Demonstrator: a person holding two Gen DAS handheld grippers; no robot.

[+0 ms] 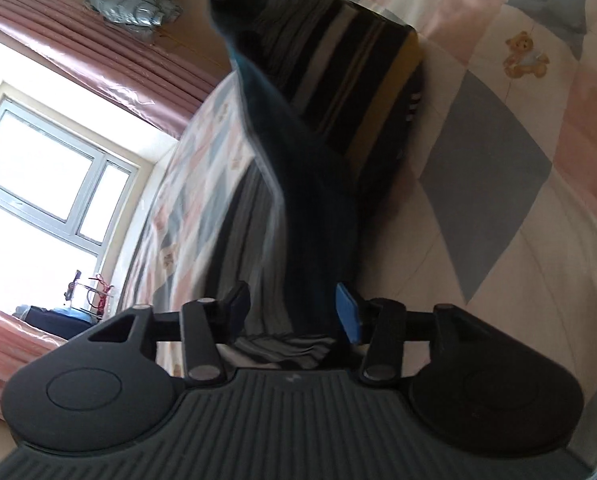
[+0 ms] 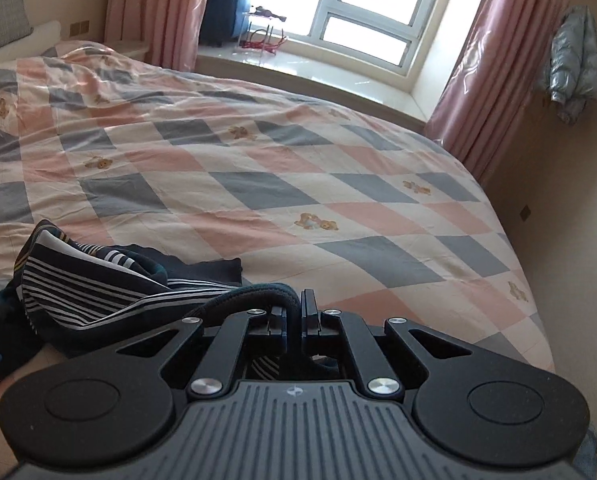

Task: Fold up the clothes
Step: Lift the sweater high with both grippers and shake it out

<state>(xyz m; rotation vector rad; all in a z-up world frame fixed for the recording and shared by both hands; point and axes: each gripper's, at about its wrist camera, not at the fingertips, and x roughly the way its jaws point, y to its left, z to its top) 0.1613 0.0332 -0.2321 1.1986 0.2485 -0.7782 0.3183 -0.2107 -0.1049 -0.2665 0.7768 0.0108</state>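
Pinched tight on the dark ribbed hem of the navy white-striped knit garment [image 2: 110, 280], the right gripper [image 2: 294, 312] lifts it off the checked bedspread [image 2: 282, 168] while the left gripper [image 1: 290, 312], jaws apart, straddles hanging cloth, probably to seize it.

Dark navy garment with white stripes [image 2: 98, 280]; bed quilt chequered pink, grey and cream with small bears [image 2: 282, 168]; glossy pink curtains [image 2: 470, 92].

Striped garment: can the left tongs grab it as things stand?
Probably yes. The left tongs are open with the striped garment hanging right between the fingers, nothing blocking. The right tongs are shut on its dark hem, so closing the left should catch cloth.
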